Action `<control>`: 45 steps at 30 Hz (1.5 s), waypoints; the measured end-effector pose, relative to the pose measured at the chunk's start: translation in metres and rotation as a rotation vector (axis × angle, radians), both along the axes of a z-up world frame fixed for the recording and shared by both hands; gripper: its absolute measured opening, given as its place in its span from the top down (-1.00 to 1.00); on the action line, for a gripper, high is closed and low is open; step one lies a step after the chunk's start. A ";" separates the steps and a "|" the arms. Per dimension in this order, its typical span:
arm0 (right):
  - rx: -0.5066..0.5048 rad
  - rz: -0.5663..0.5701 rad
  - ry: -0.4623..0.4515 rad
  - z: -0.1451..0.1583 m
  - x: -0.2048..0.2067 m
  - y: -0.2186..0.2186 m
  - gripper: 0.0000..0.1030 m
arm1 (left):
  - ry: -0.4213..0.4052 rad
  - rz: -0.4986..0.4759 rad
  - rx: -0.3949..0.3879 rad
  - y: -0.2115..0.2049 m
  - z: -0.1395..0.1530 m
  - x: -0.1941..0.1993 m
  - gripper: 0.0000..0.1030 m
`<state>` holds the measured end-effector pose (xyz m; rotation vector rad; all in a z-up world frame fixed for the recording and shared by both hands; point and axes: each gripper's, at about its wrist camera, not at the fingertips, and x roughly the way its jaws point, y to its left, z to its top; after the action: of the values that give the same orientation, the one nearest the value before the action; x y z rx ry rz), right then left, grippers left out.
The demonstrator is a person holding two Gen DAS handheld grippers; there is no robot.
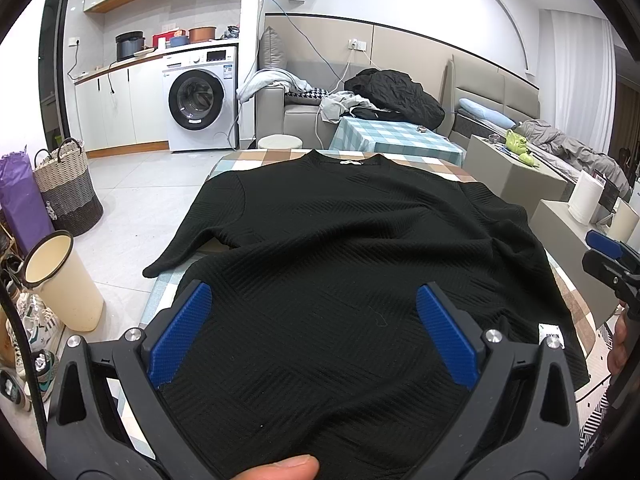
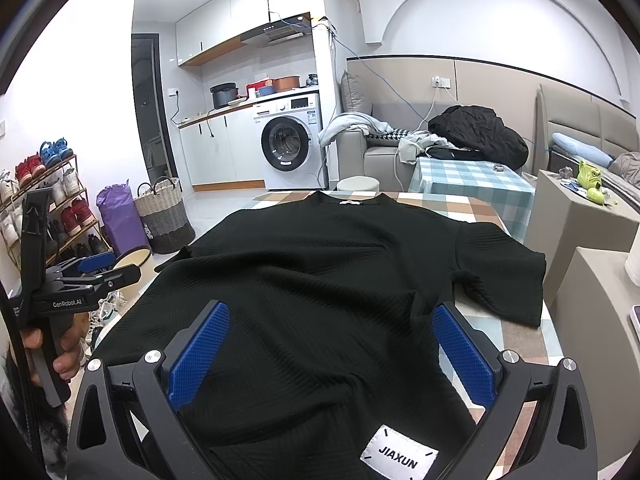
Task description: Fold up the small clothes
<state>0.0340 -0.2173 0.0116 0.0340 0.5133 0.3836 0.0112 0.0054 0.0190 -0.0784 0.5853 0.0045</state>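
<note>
A black ribbed short-sleeved T-shirt (image 1: 344,232) lies spread flat on a checked table (image 1: 256,158), collar at the far end, hem toward me. It also shows in the right wrist view (image 2: 332,272) with a white JIAXUN label (image 2: 398,455) at the hem. My left gripper (image 1: 314,320) is open, its blue pads wide apart over the hem's left part. My right gripper (image 2: 331,344) is open over the hem's right part, above the label. The right gripper (image 1: 610,258) shows at the left wrist view's right edge; the left gripper (image 2: 86,276) shows at the right wrist view's left edge.
Left of the table stand a cream bin (image 1: 64,280), a woven laundry basket (image 1: 68,188) and a shoe rack (image 2: 44,208). Behind are a second checked table (image 1: 392,136), a sofa with clothes (image 1: 384,92) and a washing machine (image 1: 200,100). Beige boxes (image 1: 516,168) stand at the right.
</note>
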 end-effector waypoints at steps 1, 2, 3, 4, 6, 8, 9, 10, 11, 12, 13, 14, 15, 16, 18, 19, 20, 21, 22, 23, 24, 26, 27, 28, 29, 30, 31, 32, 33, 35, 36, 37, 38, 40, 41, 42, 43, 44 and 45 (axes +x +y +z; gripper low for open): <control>-0.001 0.001 0.001 0.000 0.000 0.000 -1.00 | 0.000 0.000 0.000 0.000 0.000 0.000 -0.98; -0.001 0.001 0.001 0.000 0.000 0.000 -1.00 | 0.000 0.000 0.000 0.000 0.000 0.000 -0.98; -0.001 0.000 0.002 0.000 0.000 0.000 -1.00 | 0.001 0.001 0.000 0.000 0.000 0.000 -0.98; 0.000 0.000 0.002 0.000 0.000 0.000 -1.00 | 0.002 0.001 0.000 0.000 0.000 0.000 -0.98; 0.000 0.002 0.005 0.000 -0.001 0.000 -1.00 | 0.001 0.001 0.000 0.000 0.000 0.000 -0.98; -0.001 0.000 0.004 0.001 0.000 0.000 -1.00 | -0.001 0.001 0.000 0.000 0.000 -0.001 -0.98; 0.000 0.001 0.005 0.000 0.000 0.000 -1.00 | 0.000 -0.001 -0.001 0.000 0.000 0.000 -0.98; 0.001 0.003 0.005 0.000 0.000 0.000 -1.00 | 0.001 0.000 -0.001 0.000 0.000 0.000 -0.98; 0.000 0.001 0.006 0.000 0.000 0.000 -1.00 | 0.000 0.001 -0.001 0.000 0.000 0.000 -0.98; -0.001 -0.001 0.007 0.000 0.000 0.000 -1.00 | 0.001 0.000 0.000 0.000 0.000 0.000 -0.98; 0.000 0.001 0.009 -0.001 0.000 0.000 -1.00 | 0.004 0.000 0.000 0.000 -0.001 0.000 -0.98; -0.001 0.001 0.012 -0.001 0.002 -0.001 -1.00 | 0.005 0.001 0.000 0.000 -0.001 0.001 -0.98; 0.000 0.003 0.017 -0.002 0.002 -0.001 -1.00 | 0.007 0.001 -0.001 0.000 -0.002 0.001 -0.98; 0.001 0.003 0.021 -0.003 0.002 -0.002 -1.00 | 0.010 0.001 -0.002 0.001 -0.003 0.002 -0.98; 0.007 0.011 0.032 -0.006 0.004 -0.002 -1.00 | 0.018 0.001 -0.001 0.001 -0.005 0.003 -0.98; 0.010 0.014 0.036 -0.007 0.005 -0.003 -1.00 | 0.023 0.001 -0.002 0.001 -0.007 0.004 -0.98; 0.014 0.010 0.040 -0.008 0.005 -0.004 -1.00 | 0.027 0.002 -0.004 0.001 -0.008 0.005 -0.98; 0.022 0.011 0.048 -0.009 0.007 -0.007 -1.00 | 0.032 0.002 -0.006 0.002 -0.010 0.007 -0.98; 0.036 0.017 0.069 -0.010 0.010 -0.010 -1.00 | 0.037 0.003 -0.007 0.002 -0.011 0.008 -0.98; 0.054 0.025 0.094 -0.013 0.012 -0.012 -1.00 | 0.041 0.005 -0.008 0.003 -0.013 0.009 -0.98; 0.075 0.024 0.114 -0.015 0.015 -0.017 -1.00 | 0.046 0.007 -0.007 0.003 -0.015 0.011 -0.98; 0.087 0.001 0.124 -0.018 0.018 -0.024 -1.00 | 0.057 0.012 0.001 0.004 -0.018 0.014 -0.98; 0.090 -0.012 0.127 -0.020 0.019 -0.028 -1.00 | 0.061 0.017 0.007 0.006 -0.020 0.015 -0.98; 0.097 -0.022 0.122 -0.021 0.019 -0.032 -1.00 | 0.064 0.022 0.010 0.007 -0.022 0.015 -0.98; 0.108 -0.038 0.107 -0.022 0.017 -0.037 -1.00 | 0.068 0.028 0.011 0.010 -0.024 0.016 -0.98; 0.117 -0.050 0.103 -0.022 0.016 -0.040 -1.00 | 0.074 0.040 0.009 0.015 -0.027 0.015 -0.98; 0.128 -0.056 0.111 -0.024 0.015 -0.045 -1.00 | 0.079 0.051 0.005 0.019 -0.029 0.014 -0.98; 0.130 -0.071 0.124 -0.027 0.017 -0.049 -1.00 | 0.087 0.062 -0.004 0.024 -0.033 0.014 -0.98; 0.129 -0.087 0.148 -0.030 0.018 -0.053 -1.00 | 0.098 0.076 -0.014 0.031 -0.037 0.013 -0.98; 0.121 -0.086 0.198 -0.039 0.019 -0.062 -1.00 | 0.117 0.099 -0.035 0.044 -0.046 0.011 -0.98; 0.107 -0.091 0.218 -0.043 0.019 -0.065 -1.00 | 0.130 0.114 -0.046 0.053 -0.052 0.010 -0.98; 0.092 -0.097 0.235 -0.048 0.018 -0.069 -1.00 | 0.143 0.127 -0.053 0.059 -0.057 0.009 -0.96; 0.083 -0.103 0.261 -0.052 0.018 -0.072 -1.00 | 0.159 0.143 -0.058 0.066 -0.063 0.007 -0.94; 0.096 -0.099 0.306 -0.064 0.015 -0.078 -1.00 | 0.186 0.167 -0.058 0.077 -0.071 0.004 -0.77; 0.107 -0.089 0.327 -0.069 0.013 -0.081 -1.00 | 0.202 0.176 -0.056 0.081 -0.076 0.003 -0.74; 0.108 -0.091 0.349 -0.075 0.011 -0.085 -1.00 | 0.217 0.182 -0.056 0.086 -0.080 0.003 -0.73; 0.101 -0.100 0.355 -0.079 0.010 -0.087 -1.00 | 0.227 0.189 -0.055 0.091 -0.084 0.001 -0.72; 0.098 -0.105 0.362 -0.082 0.008 -0.090 -1.00 | 0.235 0.193 -0.055 0.096 -0.089 -0.001 -0.71; 0.102 -0.097 0.366 -0.086 0.006 -0.093 -1.00 | 0.241 0.191 -0.054 0.100 -0.094 -0.002 -0.70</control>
<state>0.0399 -0.3107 -0.0746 0.2307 0.8500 0.3090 0.0090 0.1058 -0.0751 -0.1879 0.8168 0.1853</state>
